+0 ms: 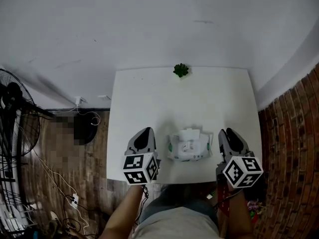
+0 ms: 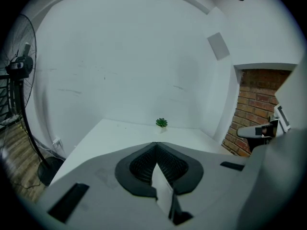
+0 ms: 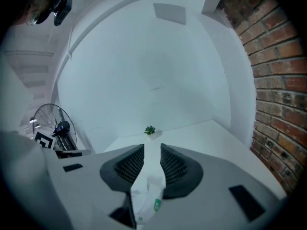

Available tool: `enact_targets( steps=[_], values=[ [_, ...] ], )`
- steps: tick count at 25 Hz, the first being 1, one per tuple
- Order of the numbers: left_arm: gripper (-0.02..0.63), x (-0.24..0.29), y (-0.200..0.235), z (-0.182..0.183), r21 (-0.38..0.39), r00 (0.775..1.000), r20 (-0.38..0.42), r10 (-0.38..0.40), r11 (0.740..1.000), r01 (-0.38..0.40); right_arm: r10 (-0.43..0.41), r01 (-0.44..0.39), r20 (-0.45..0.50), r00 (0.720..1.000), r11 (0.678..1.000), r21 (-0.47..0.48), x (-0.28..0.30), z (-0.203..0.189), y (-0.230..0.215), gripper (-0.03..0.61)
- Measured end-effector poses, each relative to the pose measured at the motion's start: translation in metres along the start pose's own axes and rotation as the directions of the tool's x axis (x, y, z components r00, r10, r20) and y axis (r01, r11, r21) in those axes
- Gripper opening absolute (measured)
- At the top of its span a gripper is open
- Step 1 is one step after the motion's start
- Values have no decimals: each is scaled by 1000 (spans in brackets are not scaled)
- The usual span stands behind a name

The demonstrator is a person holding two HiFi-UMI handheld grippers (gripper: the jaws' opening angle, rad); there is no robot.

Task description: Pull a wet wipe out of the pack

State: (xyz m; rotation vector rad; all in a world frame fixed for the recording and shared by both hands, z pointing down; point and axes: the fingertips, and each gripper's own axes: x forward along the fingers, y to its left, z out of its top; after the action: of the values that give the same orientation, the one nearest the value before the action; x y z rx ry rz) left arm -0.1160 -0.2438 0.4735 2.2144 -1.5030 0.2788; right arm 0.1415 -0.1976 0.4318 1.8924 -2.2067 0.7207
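Under a plain white wall stands a white table point(image 1: 129, 108), with a wooden floor point(image 1: 60, 153) at 9 o'clock and a red brick wall point(image 1: 294, 133) at 3 o'clock. A dark standing fan point(image 1: 15, 118) sits at the far 9 o'clock edge, and cables point(image 1: 60, 183) trail over the floor at 8 o'clock. A small green plant point(image 1: 181, 70) stands at the table's 12 o'clock edge. The wet wipe pack point(image 1: 188, 148) lies flat near the 6 o'clock edge, between the two grippers and touching neither, with a white wipe point(image 1: 189, 133) standing out of its top. It carries small green marks, but its print is too small to read; the only other markings are the black and white squares on each gripper's cube. Both bare forearms come up from 6 o'clock, holding the grippers level just above the near edge, jaws pointing toward 12 o'clock. The left gripper point(image 1: 144, 133) at 7 o'clock has its jaw tips pressed together on nothing. The right gripper point(image 1: 228, 132) at 5 o'clock has its jaws spread, a strip of bare tabletop showing between them.
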Motion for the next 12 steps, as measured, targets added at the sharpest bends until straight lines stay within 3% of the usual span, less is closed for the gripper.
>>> enact_targets(
  steps=[6, 12],
  values=[
    [0, -7, 11, -20, -34, 996, -18, 88, 995, -89, 109, -114, -88, 990, 992, -49, 18, -18, 7, 106],
    [0, -18, 19, -41, -70, 985, -36, 166, 983, -169, 208, -228, -181, 961, 968, -102, 35, -34, 12, 103]
  ],
)
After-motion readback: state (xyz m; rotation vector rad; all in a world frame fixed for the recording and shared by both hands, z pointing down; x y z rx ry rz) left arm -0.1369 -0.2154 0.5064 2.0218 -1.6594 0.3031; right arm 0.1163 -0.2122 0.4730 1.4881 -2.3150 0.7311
